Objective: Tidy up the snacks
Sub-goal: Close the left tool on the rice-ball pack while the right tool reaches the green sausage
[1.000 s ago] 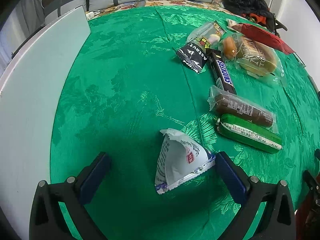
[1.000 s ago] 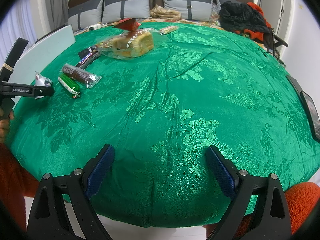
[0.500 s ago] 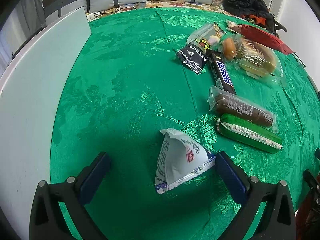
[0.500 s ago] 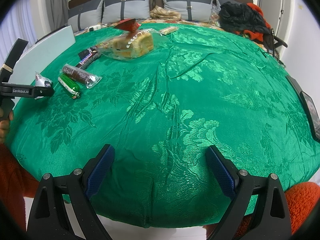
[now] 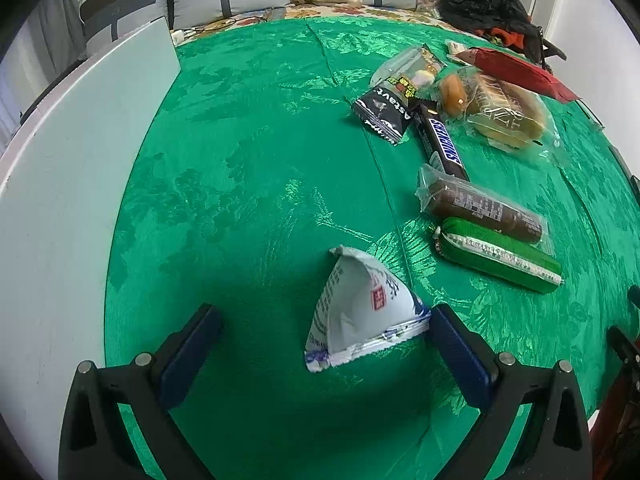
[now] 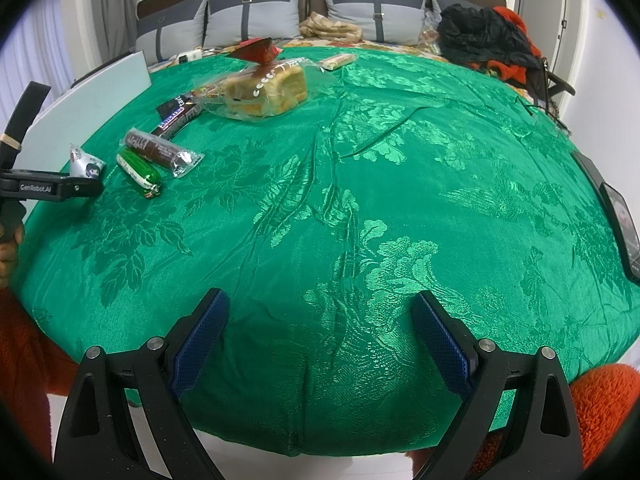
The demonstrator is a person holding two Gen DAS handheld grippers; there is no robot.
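A white triangular snack packet (image 5: pixel 360 308) lies on the green cloth between the fingers of my left gripper (image 5: pixel 320 336), which is open; the right pad touches or nearly touches the packet's corner. Beyond it to the right lie a green sausage stick (image 5: pixel 496 254), a brown sausage (image 5: pixel 480 204), a Snickers bar (image 5: pixel 442 140), a black packet (image 5: pixel 382 112) and bagged bread (image 5: pixel 506 114). My right gripper (image 6: pixel 320 340) hangs open over the table's near edge, holding nothing. From there the same snacks line the left side: packet (image 6: pixel 86 164), green stick (image 6: pixel 138 168), brown sausage (image 6: pixel 158 150), bread (image 6: pixel 264 90).
A pale board (image 5: pixel 80 152) stands along the table's left edge. A red bag (image 5: pixel 516 68) lies behind the bread. A dark phone (image 6: pixel 622 220) rests at the right edge. Dark clothes (image 6: pixel 484 36) and pillows sit beyond the table. A hand (image 6: pixel 8 256) holds the left gripper.
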